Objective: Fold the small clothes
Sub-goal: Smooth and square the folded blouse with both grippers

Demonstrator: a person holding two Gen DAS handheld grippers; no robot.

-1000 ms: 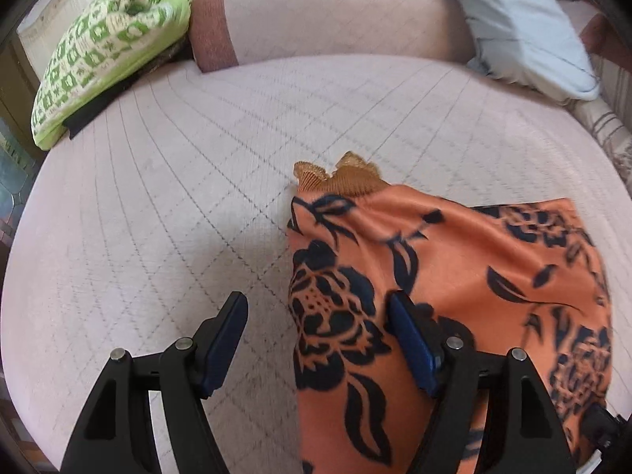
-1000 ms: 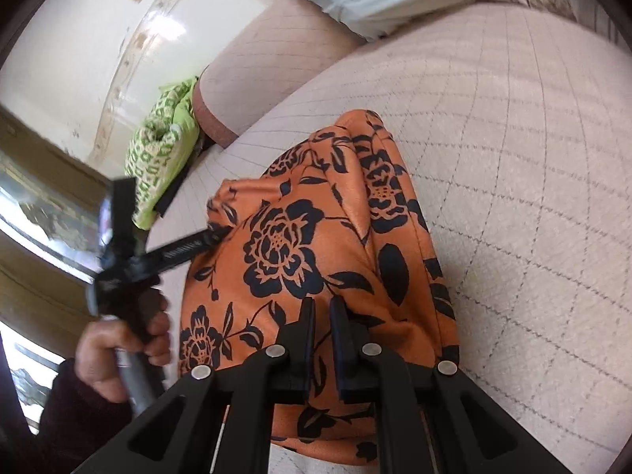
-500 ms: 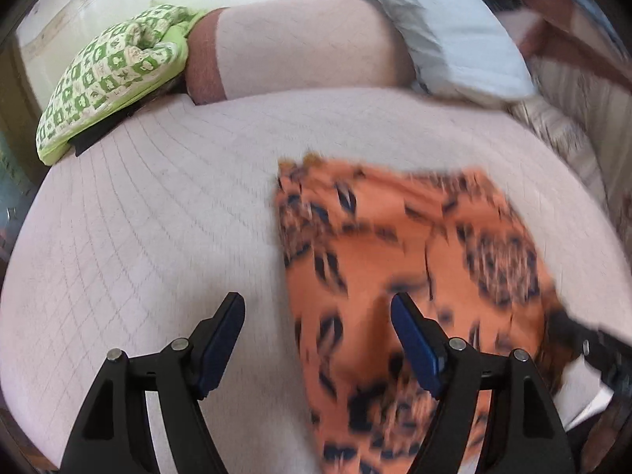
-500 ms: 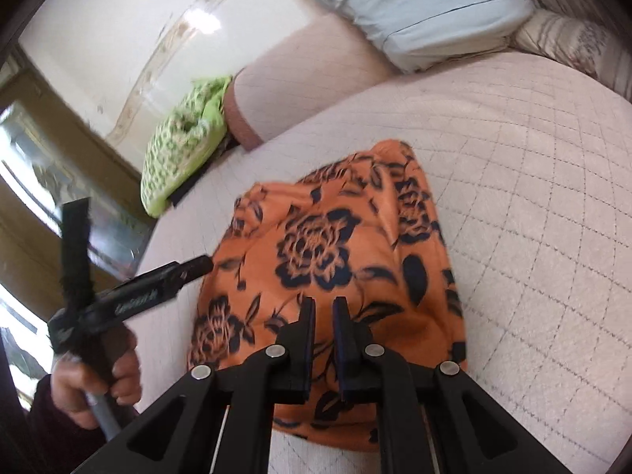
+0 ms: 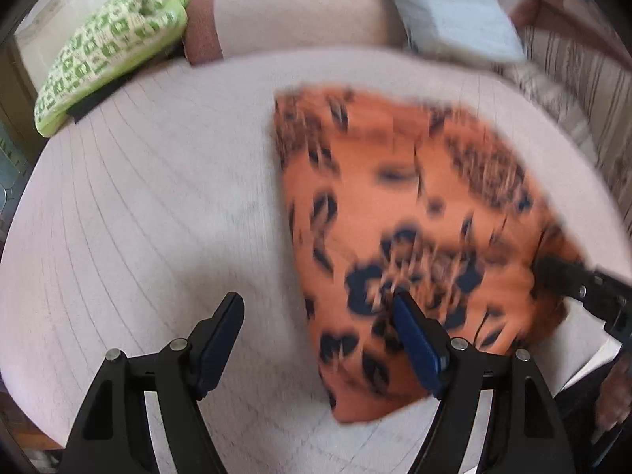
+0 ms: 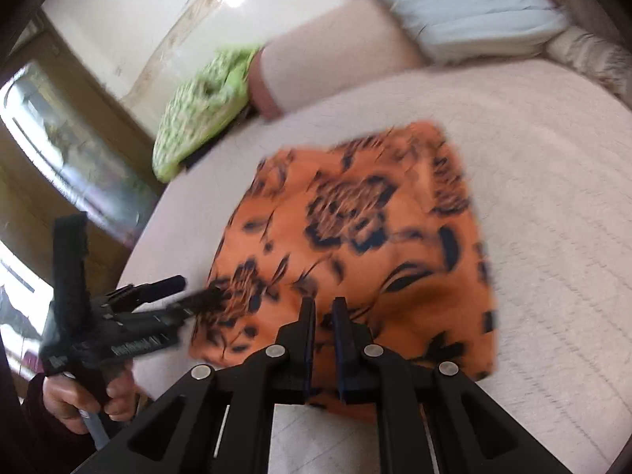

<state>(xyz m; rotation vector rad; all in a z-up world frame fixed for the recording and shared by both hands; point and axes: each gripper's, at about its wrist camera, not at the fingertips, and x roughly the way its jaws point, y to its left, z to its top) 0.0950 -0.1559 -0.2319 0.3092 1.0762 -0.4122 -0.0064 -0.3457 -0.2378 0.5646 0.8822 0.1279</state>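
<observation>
An orange garment with dark blue flowers (image 5: pixel 414 217) lies folded flat on the pale pink quilted bed (image 5: pixel 138 217). My left gripper (image 5: pixel 316 300) hangs open above the garment's left edge, its right finger over the cloth, its left finger over bare quilt, nothing between them. In the right wrist view the same garment (image 6: pixel 355 237) lies ahead, and my right gripper (image 6: pixel 324 304) is shut over its near edge with no cloth seen in the narrow slit. The left gripper (image 6: pixel 197 290) shows at the garment's left corner. The right gripper's tip (image 5: pixel 553 272) reaches the garment's right side.
A green patterned cushion (image 5: pixel 110 51) and a pink bolster (image 5: pixel 296 15) sit at the back left. A light blue pillow (image 5: pixel 454 8) lies at the back right beside striped fabric (image 5: pixel 572 79). A hand (image 6: pixel 79 399) holds the left gripper's handle.
The left gripper has drawn back and to the left, so more of the garment shows. The right gripper has rolled and backed off slightly. The garment lies as before.
</observation>
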